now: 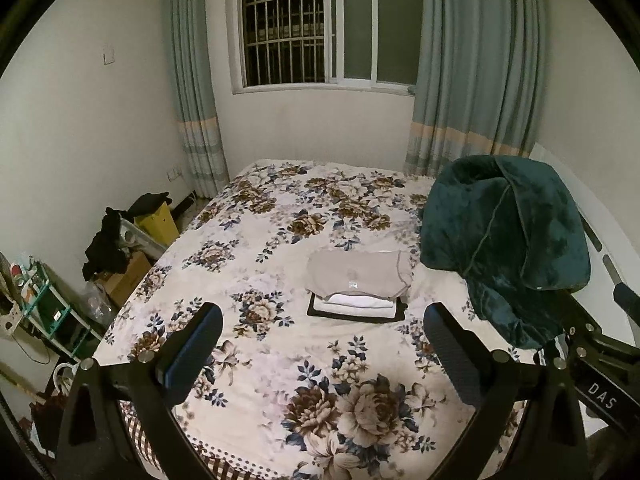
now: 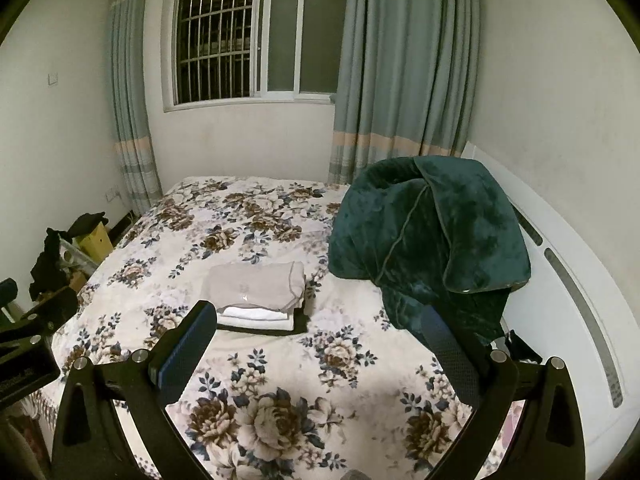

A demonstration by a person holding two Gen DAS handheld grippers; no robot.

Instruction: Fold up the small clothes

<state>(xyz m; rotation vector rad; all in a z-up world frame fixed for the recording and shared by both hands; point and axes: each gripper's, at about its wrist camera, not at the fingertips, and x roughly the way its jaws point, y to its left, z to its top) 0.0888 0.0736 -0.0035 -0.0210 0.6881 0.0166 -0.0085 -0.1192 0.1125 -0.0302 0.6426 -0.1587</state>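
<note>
1. Both grippers hang above the near part of the bed, holding nothing: the left gripper (image 1: 322,354) has its jaws spread wide, and so does the right gripper (image 2: 320,354).
2. The task's things lie mid-bed in 1 neat stack (image 1: 358,286): a folded beige garment (image 2: 254,282) on top, folded white cloth (image 2: 256,318) under it, and a flat black piece (image 2: 298,325) at the bottom.
3. My judgement: this is a pause between garments, with 3 pieces done and no loose small item visible on the cover.
4. The next move probably calls for finding another piece; the bulky dark green plush cover (image 2: 428,240), heaped at the right just beside the stack, looks too large to count.
5. The floral bedspread (image 1: 320,408) is soft and slightly rumpled, so cloth should slide little.
6. Beyond the far end are a barred window (image 1: 328,24) and blue-grey curtains (image 2: 404,72); boxes and dark clothes (image 1: 106,246) crowd the floor at left.
</note>
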